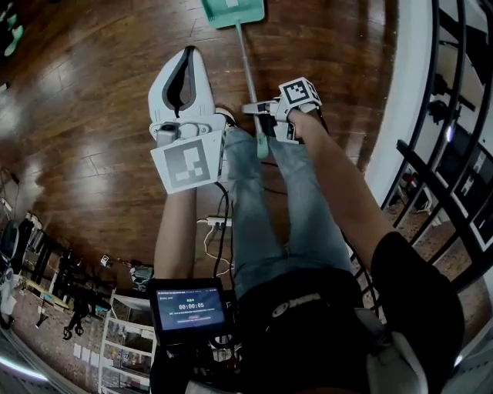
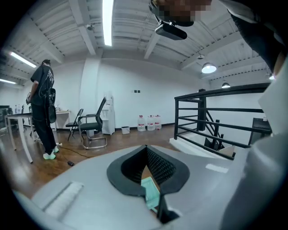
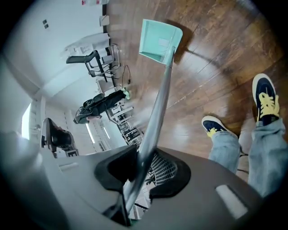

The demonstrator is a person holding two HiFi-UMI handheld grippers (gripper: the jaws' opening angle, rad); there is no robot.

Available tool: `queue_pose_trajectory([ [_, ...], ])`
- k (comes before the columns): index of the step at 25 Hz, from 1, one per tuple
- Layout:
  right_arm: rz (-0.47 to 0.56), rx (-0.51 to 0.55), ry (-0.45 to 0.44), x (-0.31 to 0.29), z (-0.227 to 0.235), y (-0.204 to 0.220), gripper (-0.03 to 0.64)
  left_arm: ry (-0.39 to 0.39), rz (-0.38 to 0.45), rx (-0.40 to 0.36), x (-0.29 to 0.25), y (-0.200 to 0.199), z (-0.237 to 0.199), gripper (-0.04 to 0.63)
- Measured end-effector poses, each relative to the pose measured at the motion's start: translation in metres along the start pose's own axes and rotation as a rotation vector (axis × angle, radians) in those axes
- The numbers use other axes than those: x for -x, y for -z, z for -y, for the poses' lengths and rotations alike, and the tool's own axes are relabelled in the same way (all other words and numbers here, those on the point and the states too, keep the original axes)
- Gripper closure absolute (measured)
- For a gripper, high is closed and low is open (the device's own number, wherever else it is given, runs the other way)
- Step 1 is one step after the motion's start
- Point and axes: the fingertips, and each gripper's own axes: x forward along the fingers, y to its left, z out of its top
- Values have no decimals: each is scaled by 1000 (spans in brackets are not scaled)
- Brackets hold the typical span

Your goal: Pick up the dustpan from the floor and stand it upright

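Teal dustpan [image 3: 158, 41], handle [image 3: 157, 103] clamped between right gripper [image 3: 143, 155] jaws.

**Mint green against dark wood**

The dustpan [image 1: 233, 11] is showing mint green, with its handle [image 1: 248, 77] gleaming silver-grey. The floor [image 1: 92, 115] is glowing reddish-brown in glossy wood planks. The left gripper [image 1: 189, 52] is showing white shells and black grid-textured pads, and its cube [image 1: 189, 163] is carrying a black-and-white square marker. The right gripper [image 1: 260, 109] is showing the same white and black. The person is wearing pale blue jeans [image 1: 254, 208] and navy shoes [image 3: 265, 96] with yellow laces. The railing [image 2: 201, 117] is showing black.
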Motion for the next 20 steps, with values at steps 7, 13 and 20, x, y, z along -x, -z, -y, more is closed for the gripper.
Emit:
queue_pose_trajectory([
  [7, -25, -117, -6, 6, -28, 25, 500, 11, 57, -35, -5, -51, 3, 575],
  [13, 6, -285, -88, 7, -60, 50, 486, 25, 63, -37, -1, -72, 9, 575],
  [20, 10, -382, -186, -4, -67, 90, 485, 49, 67, -44, -5, -95, 13, 576],
])
